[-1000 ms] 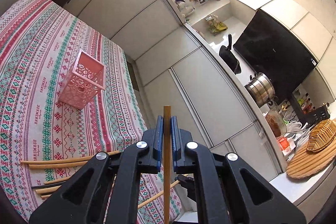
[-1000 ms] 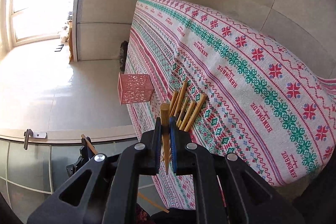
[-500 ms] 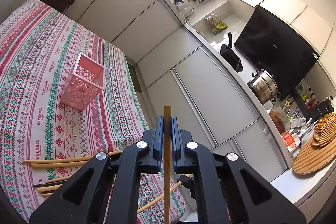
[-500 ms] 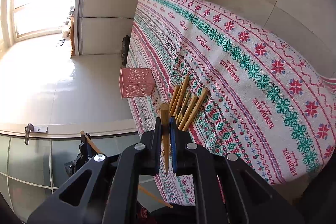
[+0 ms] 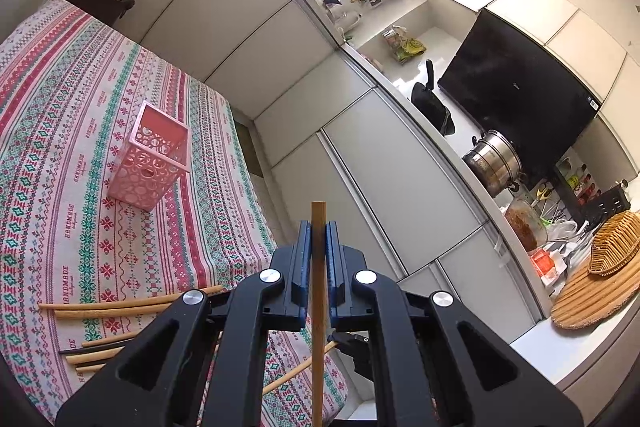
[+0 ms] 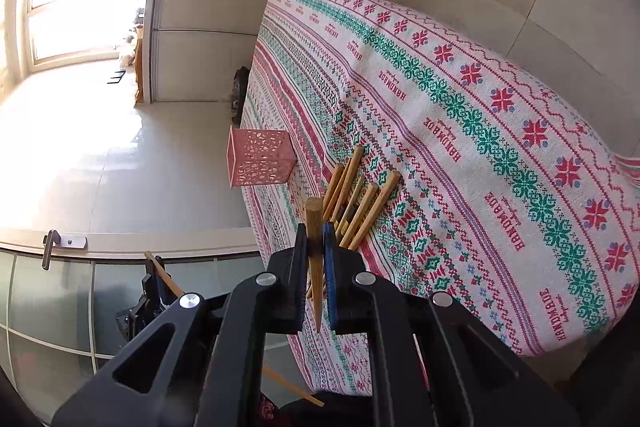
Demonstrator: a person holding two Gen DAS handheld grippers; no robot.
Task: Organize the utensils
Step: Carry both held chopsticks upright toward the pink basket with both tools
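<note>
The tabletop [image 5: 48,75], under a patterned cloth, filled the left of the left wrist view and the right of the right wrist view. The pink holder [image 5: 150,155] stood upright and apparently empty at centre left of the left view, mouth up, well apart from the loose chopsticks [image 5: 128,307] lying flat at lower left, presumably staged for collection. The left claw [image 5: 319,251] was clamped on one chopstick [image 5: 319,227] at bottom centre, the stick crossing the jaws upright. The right claw [image 6: 318,251] gripped a second chopstick [image 6: 313,223] likewise. Judgement: each was held mid-shaft for an end-first drop into the holder
</note>
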